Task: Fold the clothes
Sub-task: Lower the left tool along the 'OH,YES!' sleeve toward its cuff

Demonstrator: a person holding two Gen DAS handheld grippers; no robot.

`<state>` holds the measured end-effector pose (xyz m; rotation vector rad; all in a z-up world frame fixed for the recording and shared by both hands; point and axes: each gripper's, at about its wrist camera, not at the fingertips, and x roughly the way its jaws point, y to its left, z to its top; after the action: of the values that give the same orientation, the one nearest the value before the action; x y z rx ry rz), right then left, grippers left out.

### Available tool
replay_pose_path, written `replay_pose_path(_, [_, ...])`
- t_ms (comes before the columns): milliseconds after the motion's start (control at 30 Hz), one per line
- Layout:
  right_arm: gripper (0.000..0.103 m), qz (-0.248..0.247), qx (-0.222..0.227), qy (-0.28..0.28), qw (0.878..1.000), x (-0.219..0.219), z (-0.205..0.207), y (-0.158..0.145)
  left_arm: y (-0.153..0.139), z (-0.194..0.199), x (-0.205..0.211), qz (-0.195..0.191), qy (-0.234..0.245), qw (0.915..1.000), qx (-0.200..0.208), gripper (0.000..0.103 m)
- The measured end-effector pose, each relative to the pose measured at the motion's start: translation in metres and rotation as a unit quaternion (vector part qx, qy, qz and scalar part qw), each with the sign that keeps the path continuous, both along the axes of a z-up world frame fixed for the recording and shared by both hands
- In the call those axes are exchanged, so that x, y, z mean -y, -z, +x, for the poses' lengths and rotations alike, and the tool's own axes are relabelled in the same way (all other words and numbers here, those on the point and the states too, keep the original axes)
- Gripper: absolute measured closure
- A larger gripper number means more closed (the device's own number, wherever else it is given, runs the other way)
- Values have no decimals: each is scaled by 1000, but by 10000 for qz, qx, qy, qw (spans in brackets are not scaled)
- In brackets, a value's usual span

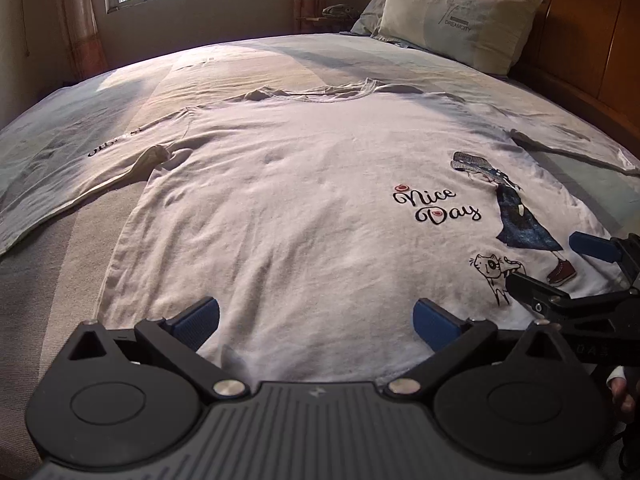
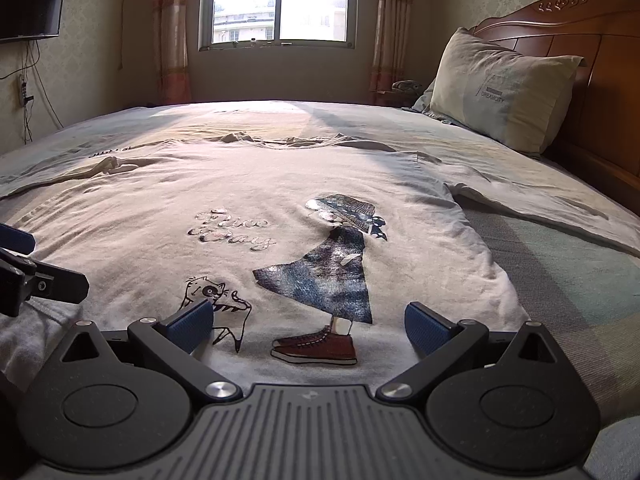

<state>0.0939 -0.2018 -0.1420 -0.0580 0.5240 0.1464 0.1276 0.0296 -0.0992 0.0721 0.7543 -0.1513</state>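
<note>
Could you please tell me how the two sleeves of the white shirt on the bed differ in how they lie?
The left sleeve is rumpled, with a bunched ridge of cloth at the armpit; the right sleeve lies smoother. The left sleeve catches warm sunlight; the right sleeve lies mostly in shade. Both stretch outward from the shirt, unfolded.

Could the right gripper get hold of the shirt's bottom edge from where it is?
Probably yes: the right gripper is open over the T-shirt near its hem, with nothing between them.
</note>
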Motion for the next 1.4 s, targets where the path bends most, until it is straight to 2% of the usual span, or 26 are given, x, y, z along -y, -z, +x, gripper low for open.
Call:
replay_pose_path(133, [0, -10, -43, -50, 10000, 1, -1, -1, -30, 15, -48, -166, -513, 9979, 371, 1])
replay_pose_path(300, [0, 191, -105, -118, 9997, 2, -1, -7, -58, 33, -115, -225, -1229, 9887, 824, 1])
replay_pose_path(367, [0, 390, -62, -170, 9991, 4, -2, -11, -59, 37, -142, -414, -1534, 9823, 997, 1])
replay_pose_path(500, [0, 793, 304, -284, 9960, 7, -9, -24, -48, 41, -188, -746, -2018, 9708, 1063, 1])
replay_pose_path(567, [0, 890, 394, -320, 9947, 6, -9, -28, -41, 42, -202, -721, -2176, 9679, 1028, 1])
replay_pose_path(833, [0, 964, 278, -400, 9941, -5, 1, -28, -9, 45, -239, -515, -2230, 9691, 920, 1])
replay_pose_path(1167, [0, 998, 16, -425, 9941, -17, 12, -21, 15, 68, -260, -442, -1951, 9795, 250, 1])
replay_pose_path(1233, [0, 1003, -54, -413, 9941, -18, 15, -19, 17, 71, -259, -437, -1895, 9807, 228, 1])
replay_pose_path(1333, [0, 998, -150, -375, 9942, -18, 18, -16, 16, 76, -260, -640, -1893, 9796, 224, 1])
replay_pose_path(1400, [0, 989, -157, -351, 9944, -18, 18, -15, 13, 77, -263, -1031, -1897, 9761, 231, 1])
